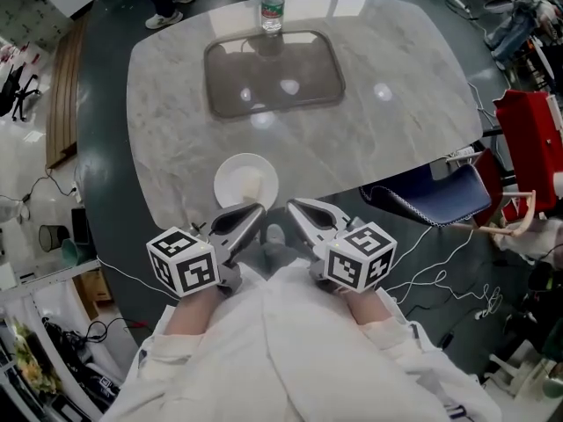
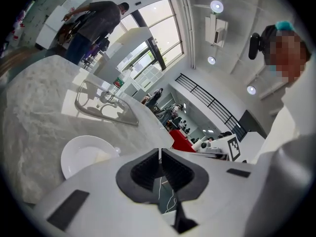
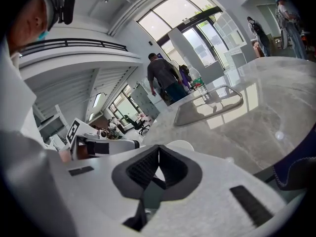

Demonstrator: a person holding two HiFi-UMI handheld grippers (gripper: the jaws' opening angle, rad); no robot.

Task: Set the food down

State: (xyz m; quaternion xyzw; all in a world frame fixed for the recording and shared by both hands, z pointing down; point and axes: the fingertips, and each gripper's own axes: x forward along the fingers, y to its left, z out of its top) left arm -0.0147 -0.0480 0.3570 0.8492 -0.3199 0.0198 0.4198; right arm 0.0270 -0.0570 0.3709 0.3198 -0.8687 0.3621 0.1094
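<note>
A pale, cream-coloured piece of food [image 1: 253, 185] is seen on a white plate [image 1: 230, 172] near the edge of the bench [image 1: 176, 112]. The fingers of the left gripper [image 1: 256, 209] and the right gripper [image 1: 294, 206] are pressed together (nothing is pinched).

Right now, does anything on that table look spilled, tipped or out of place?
Nothing stands out. The water bottle stands upright at the far edge of the marble table, just behind the empty grey tray. The white plate lies flat near the near edge, a pale piece of food on it. No spill shows.
</note>
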